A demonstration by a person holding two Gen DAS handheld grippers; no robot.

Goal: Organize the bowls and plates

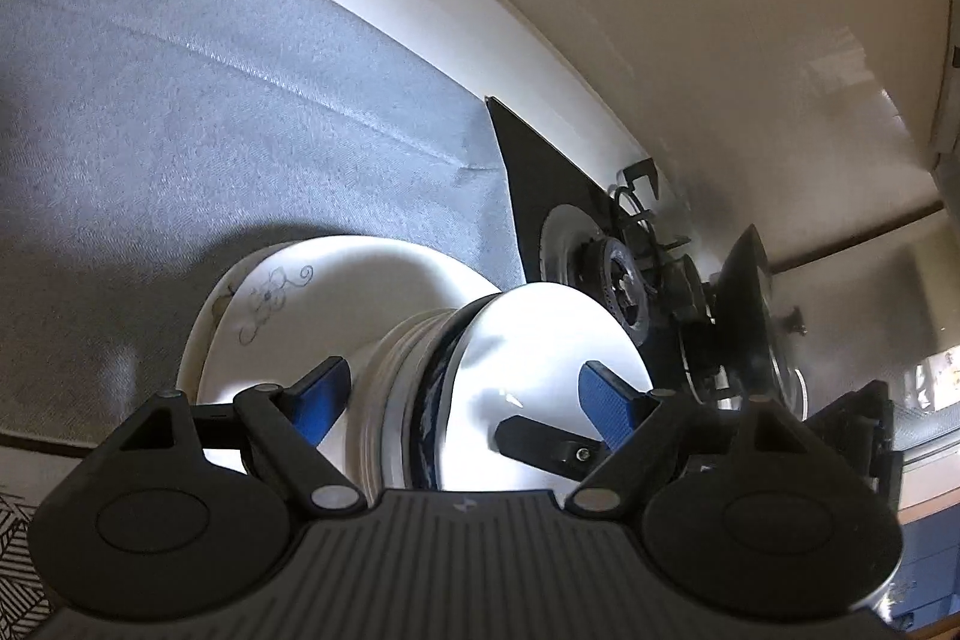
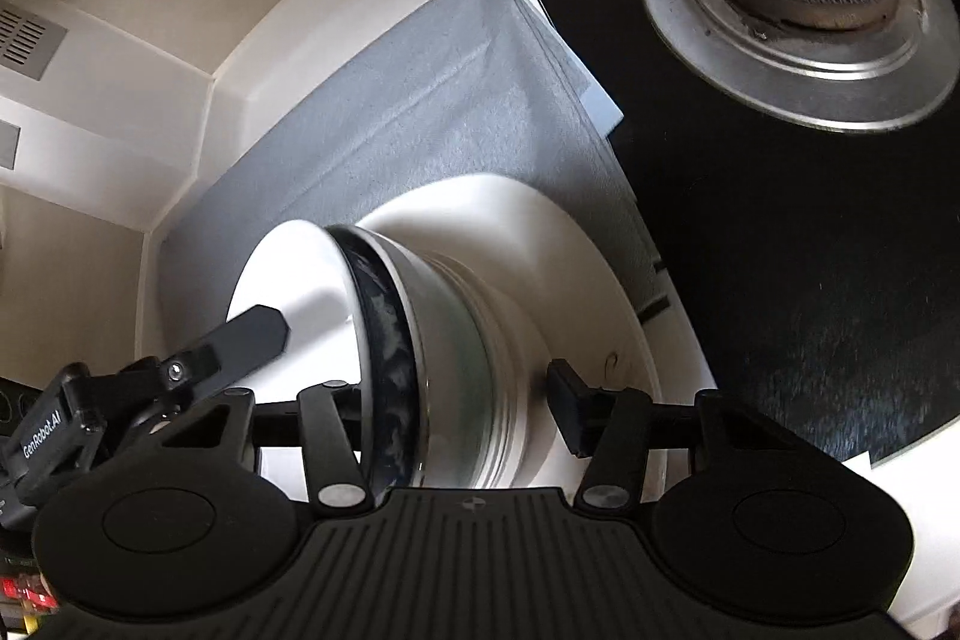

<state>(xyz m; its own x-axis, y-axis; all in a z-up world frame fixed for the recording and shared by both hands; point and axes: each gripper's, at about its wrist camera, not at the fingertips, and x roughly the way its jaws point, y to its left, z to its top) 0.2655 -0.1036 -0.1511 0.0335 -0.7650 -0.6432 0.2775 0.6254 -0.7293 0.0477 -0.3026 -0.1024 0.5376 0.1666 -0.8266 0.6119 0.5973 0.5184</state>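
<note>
Two grippers work one stack. From my left wrist view, the left gripper [image 1: 462,391] stands spread around a stack of white ceramic bowls with a dark blue band [image 1: 432,358], pads not visibly touching; the stack sits on a large white plate with a drawn flower [image 1: 270,304] on grey cloth [image 1: 180,99]. From my right wrist view, the right gripper [image 2: 456,400] straddles the bowls' rims, part-spread, no visible contact. I judge the grasp pending; next I must close squarely on the stack, beside the black gas stove [image 2: 780,280].

Dim, heavy fisheye bending at edges; glare on the white plate [image 1: 540,340]; stove [image 1: 690,292] motion-blurred.
</note>
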